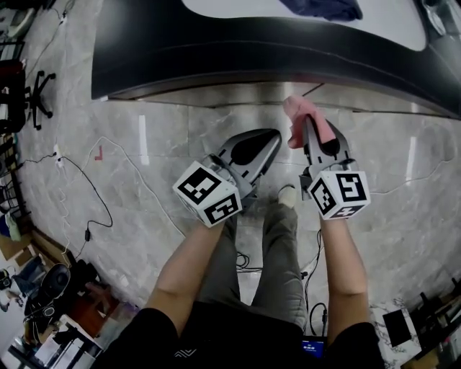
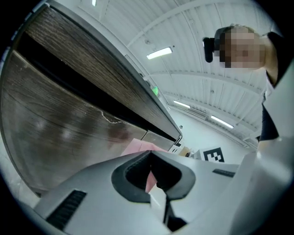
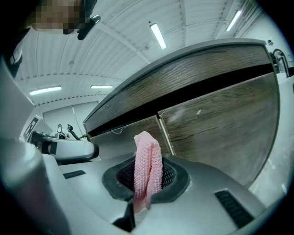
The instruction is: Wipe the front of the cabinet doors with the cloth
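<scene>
My right gripper (image 1: 310,128) is shut on a pink knitted cloth (image 1: 302,115), which sticks up out of the jaws in a folded strip (image 3: 148,160). It is held low, close in front of the wood-grain cabinet doors (image 3: 216,124) under the dark countertop (image 1: 252,54); whether the cloth touches a door I cannot tell. My left gripper (image 1: 272,137) is beside it on the left, jaws shut with nothing in them. In the left gripper view, the door (image 2: 55,128) fills the left side and a corner of the cloth (image 2: 138,147) shows past the gripper (image 2: 150,156).
A dark-blue cloth (image 1: 324,9) lies on the counter's light top. Cables (image 1: 101,194) trail over the grey tiled floor, an office chair (image 1: 32,94) stands far left, and clutter (image 1: 50,303) sits at lower left. The person's legs and shoe (image 1: 288,194) are below the grippers.
</scene>
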`<state>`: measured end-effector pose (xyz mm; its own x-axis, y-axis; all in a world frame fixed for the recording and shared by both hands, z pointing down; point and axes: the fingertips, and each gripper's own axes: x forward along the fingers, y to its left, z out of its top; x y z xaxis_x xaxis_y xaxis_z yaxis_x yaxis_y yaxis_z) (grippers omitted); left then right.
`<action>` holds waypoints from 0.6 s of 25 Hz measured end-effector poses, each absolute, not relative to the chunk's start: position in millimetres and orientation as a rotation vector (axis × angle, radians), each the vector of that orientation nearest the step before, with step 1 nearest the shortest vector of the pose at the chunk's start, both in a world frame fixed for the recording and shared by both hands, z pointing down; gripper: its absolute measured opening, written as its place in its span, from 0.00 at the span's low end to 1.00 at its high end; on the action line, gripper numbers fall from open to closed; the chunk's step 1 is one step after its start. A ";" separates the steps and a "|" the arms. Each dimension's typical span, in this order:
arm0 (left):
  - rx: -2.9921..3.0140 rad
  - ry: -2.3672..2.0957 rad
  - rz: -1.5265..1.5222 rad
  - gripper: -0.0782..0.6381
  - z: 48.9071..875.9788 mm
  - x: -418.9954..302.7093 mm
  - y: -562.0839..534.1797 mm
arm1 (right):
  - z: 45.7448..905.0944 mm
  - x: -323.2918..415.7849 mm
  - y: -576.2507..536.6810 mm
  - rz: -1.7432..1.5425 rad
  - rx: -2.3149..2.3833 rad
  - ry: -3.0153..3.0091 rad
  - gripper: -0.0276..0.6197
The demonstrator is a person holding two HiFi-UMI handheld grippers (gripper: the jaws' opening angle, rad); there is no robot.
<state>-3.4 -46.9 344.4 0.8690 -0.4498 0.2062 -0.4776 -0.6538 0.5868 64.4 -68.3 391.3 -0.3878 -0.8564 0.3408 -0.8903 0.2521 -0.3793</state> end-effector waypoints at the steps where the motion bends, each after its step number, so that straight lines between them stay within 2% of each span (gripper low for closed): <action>1: 2.398 -0.677 0.073 0.12 345.5 -8.5 -47.0 | 392.0 56.4 -68.6 0.811 1.685 -2.444 0.11; 15: 2.387 -1.004 0.172 0.12 369.9 -168.6 -62.3 | 409.6 -101.6 -76.4 0.842 1.426 -2.564 0.11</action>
<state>-168.6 -62.3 369.9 0.7143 -0.6253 0.3142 -0.6943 -0.5769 0.4302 -101.6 -76.4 409.6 -0.5607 -0.7586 0.3319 -0.8077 0.4126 -0.4212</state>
